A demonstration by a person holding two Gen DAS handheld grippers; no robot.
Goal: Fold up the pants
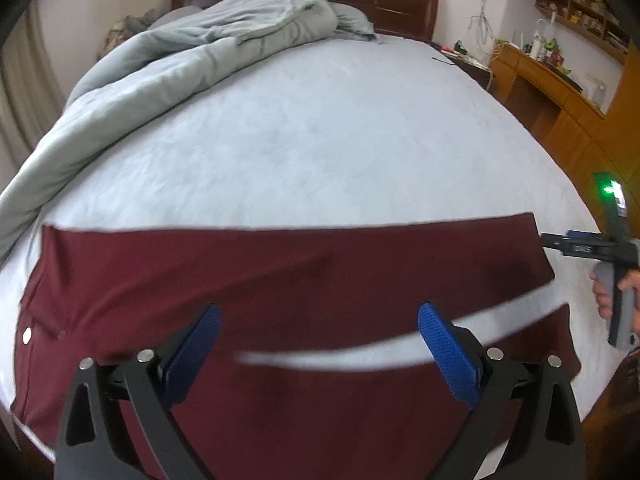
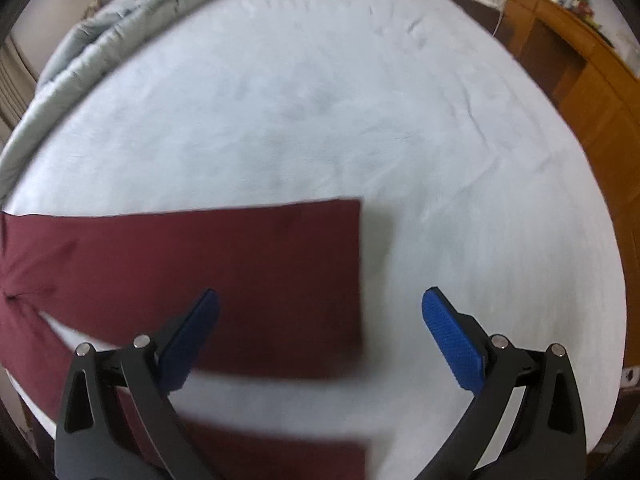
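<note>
Both grippers, left gripper (image 1: pixel 319 346) and right gripper (image 2: pixel 320 334), are hovering with jaws spread wide over maroon pants (image 1: pixel 280 276) lying flat along the bed's (image 1: pixel 320 140) near edge, with broad bare sheet beyond.

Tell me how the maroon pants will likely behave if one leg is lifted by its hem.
The maroon pants lie flat on the bed sheet with soft creases, so they look floppy and would probably drape and sag. The thin fabric suggests little weight. Both the left gripper and the right gripper are open.
</note>
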